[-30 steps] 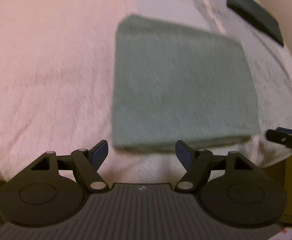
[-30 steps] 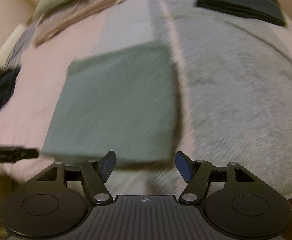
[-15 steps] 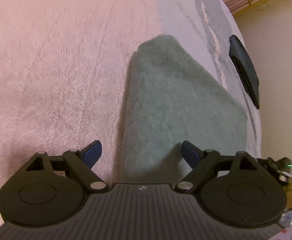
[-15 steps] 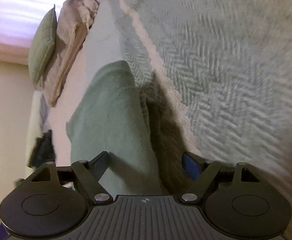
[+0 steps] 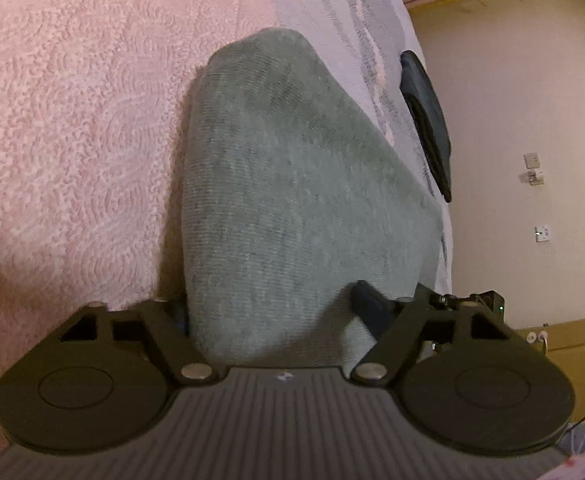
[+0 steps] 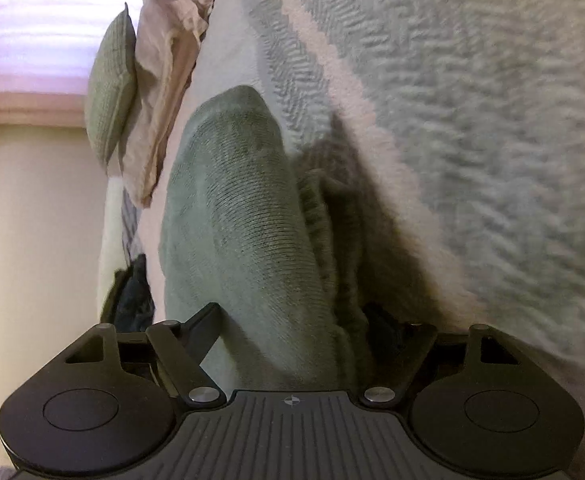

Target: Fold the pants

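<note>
The folded green pants (image 5: 292,180) lie on the bed where its pink cover (image 5: 72,120) meets the grey part. My left gripper (image 5: 272,306) straddles their near left corner. One finger is tucked under the edge, the other lies on top, and the closing jaws squeeze the cloth. My right gripper (image 6: 296,316) straddles the opposite near corner of the pants (image 6: 244,208). Its left finger rests over the top layer and its right finger sits in shadow beside the stacked edge. These jaws stand wide and are closing, with the pants between them. The right gripper's body (image 5: 480,300) shows in the left wrist view.
A dark folded garment (image 5: 428,120) lies further along the bed near its right edge. A green pillow (image 6: 110,88) and crumpled beige cloth (image 6: 164,92) sit at the far end, with a dark item (image 6: 132,300) by the left edge. A grey herringbone blanket (image 6: 472,120) covers the right side.
Both grippers dropped from above the pants to their near edge and tilted lower. The pants now sit between each pair of fingers, and the left jaws have narrowed onto the cloth.
</note>
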Tool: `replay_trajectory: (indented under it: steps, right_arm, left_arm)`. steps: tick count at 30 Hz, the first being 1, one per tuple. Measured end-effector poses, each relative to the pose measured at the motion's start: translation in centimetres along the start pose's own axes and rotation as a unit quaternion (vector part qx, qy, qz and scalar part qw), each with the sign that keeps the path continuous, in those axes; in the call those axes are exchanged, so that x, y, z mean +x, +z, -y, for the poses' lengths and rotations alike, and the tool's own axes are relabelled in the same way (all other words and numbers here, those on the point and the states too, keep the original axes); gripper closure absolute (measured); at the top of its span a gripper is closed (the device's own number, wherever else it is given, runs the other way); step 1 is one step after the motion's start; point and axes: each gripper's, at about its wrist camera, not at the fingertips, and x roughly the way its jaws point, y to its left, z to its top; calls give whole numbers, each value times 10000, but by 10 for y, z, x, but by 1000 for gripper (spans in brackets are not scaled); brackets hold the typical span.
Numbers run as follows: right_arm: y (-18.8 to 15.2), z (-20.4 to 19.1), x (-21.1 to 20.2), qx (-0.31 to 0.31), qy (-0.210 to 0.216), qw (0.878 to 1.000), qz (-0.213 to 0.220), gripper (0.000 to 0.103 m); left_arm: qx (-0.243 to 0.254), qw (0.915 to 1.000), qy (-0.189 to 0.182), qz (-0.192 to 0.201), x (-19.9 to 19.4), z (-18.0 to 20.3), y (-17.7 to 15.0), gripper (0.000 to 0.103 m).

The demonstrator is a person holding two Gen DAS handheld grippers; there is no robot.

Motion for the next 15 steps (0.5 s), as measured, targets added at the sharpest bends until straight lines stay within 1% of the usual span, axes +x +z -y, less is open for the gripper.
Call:
replay_trajectory:
  steps: [1,2,3,4,5,6,8,10,12,15]
  right_arm:
    - [0,-3,3,-35,37,10000,8,34]
    - [1,-5,2,-33,63,10000,2,41]
    - [2,-5,-3,-39,110,9999,-7,50]
    - [2,-5,-9,-30,170,9999,5,54]
    - [1,-5,-16,7,250,9997,25,59]
    - [0,-6,-22,29,316,9995,24,59]
    - [2,-11,-35,31,379,9993,0,60]
    - [9,-14,-47,126,444,9989,1,60]
    - [27,-13,-65,216,499,9985,103,60]
    - [69,-12,-98,199,442,9984,290,60]
  left_arm:
    - [-25,10000,58,29,0,4,1,44]
    - [32,9999,134,58,-1,9,1,51]
    - [129,9997,203,76,-5,14,1,56]
    - [162,9995,243,113,-11,19,0,66]
    - [140,9995,233,167,-17,26,-2,70]
    - [149,9994,231,202,-22,33,-3,71]
    - [396,9981,383,264,-27,57,-4,71]
    - [480,9971,488,326,-26,81,-1,72]
    - [555,9964,470,425,-20,107,3,72]
    - [673,9960,363,453,14,151,24,72]
